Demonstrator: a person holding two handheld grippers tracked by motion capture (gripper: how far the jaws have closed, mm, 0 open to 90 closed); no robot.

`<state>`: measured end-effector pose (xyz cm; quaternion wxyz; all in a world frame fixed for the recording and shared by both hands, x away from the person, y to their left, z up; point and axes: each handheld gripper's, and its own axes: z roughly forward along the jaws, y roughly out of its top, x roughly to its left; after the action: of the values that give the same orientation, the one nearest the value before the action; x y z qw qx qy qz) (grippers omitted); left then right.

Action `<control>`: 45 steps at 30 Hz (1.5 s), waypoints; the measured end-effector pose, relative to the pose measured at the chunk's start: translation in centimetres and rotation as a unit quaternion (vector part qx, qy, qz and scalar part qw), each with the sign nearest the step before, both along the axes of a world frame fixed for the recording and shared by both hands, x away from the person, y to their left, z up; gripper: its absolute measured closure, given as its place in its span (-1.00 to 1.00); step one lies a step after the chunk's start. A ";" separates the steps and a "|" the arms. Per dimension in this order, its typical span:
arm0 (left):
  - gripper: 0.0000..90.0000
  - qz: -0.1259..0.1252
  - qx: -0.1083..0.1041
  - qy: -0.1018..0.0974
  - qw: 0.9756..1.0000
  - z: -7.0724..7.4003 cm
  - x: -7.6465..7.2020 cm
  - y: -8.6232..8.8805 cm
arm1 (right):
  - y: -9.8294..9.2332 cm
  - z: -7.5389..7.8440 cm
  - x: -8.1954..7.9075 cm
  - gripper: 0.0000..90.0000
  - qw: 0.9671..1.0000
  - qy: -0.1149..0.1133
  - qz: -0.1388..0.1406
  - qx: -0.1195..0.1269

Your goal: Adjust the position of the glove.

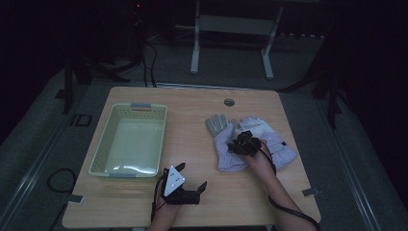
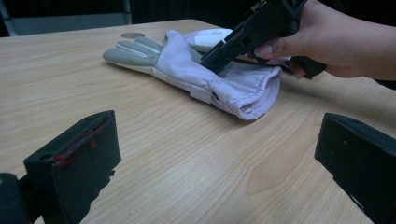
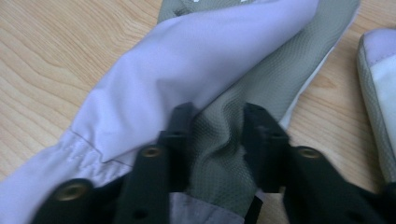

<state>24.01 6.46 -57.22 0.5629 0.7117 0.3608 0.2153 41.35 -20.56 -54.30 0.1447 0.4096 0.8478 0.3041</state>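
My right gripper point(image 3: 215, 140) pinches a bunched fold of grey mesh fabric on the nearer glove point(image 1: 224, 144), jaws drawn in tight on it. That glove lies on the table point(image 1: 192, 202) right of centre, touching a 2nd glove point(image 1: 269, 139) beside it. My left gripper point(image 1: 190, 183) rests near the front edge, jaws wide apart with nothing between them, just beside the pale basket point(image 1: 103, 149).

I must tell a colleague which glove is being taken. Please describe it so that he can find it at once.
On the wooden table, to the right of the pale basket, two light purple gloves lie side by side. It is the left glove, nearer the basket, its grey fingers pointing away from the person. Unlike the other glove, it has its grey fabric pinched by the right hand-held gripper.
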 end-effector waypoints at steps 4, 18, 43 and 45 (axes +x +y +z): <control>-0.99 0.000 0.000 0.000 1.000 0.0 0.0 0.0 | 0.4 0.2 -0.5 0.87 1.000 -0.010 -0.014 0.002; -0.99 0.000 0.001 0.001 1.000 0.0 0.0 0.0 | -0.1 3.4 -4.1 0.93 0.994 -0.030 -0.047 0.096; -0.99 0.000 0.001 0.000 1.000 0.0 0.0 0.0 | 0.7 0.0 -6.8 0.66 0.994 -0.019 -0.077 0.080; -0.99 0.001 0.001 0.001 1.000 0.0 0.0 0.0 | 0.6 0.1 -6.8 0.59 0.993 -0.019 -0.077 0.082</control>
<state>24.02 6.49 -57.22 0.5619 0.7122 0.3614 0.2153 34.55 -19.98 -54.23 0.1499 0.4778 0.7831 0.3687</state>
